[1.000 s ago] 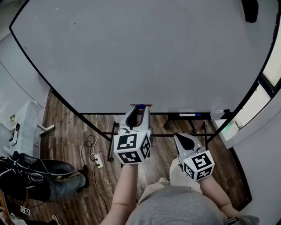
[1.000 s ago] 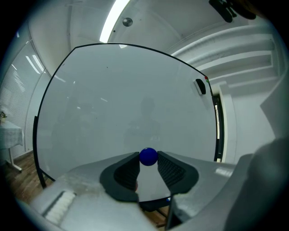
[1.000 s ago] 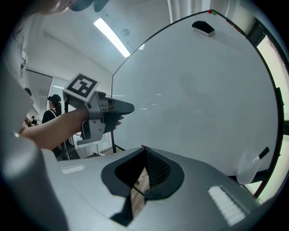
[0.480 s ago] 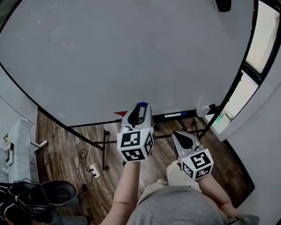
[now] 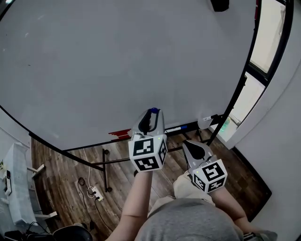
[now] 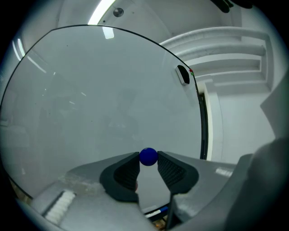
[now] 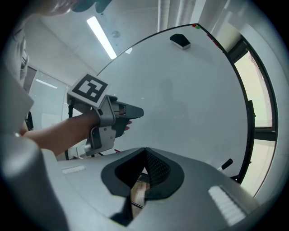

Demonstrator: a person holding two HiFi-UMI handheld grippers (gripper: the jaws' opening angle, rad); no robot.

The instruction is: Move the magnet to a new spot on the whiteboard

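Observation:
A small round blue magnet (image 6: pixel 148 156) is pinched between the fingertips of my left gripper (image 6: pixel 148 159), which is shut on it. In the head view the magnet (image 5: pixel 153 111) shows at the tip of the left gripper (image 5: pixel 151 116), in front of the lower part of the whiteboard (image 5: pixel 117 61). Whether the magnet touches the board I cannot tell. My right gripper (image 5: pixel 192 145) hangs lower and to the right, shut with nothing in it; its tips meet in the right gripper view (image 7: pixel 144 152). That view also shows the left gripper (image 7: pixel 137 112) from the side, before the whiteboard (image 7: pixel 189 99).
A black eraser (image 5: pixel 219 4) sticks near the board's top right corner. The tray along the bottom edge holds a red item (image 5: pixel 120 133) and a blue-labelled marker (image 5: pixel 175 128). The board's black stand (image 5: pixel 106 174) and a cable with a socket strip (image 5: pixel 95 192) are on the wooden floor.
Both grippers have shifted right along the board. The red item on the tray, once at the left gripper's tip, now lies to its left. The magnet stays gripped.

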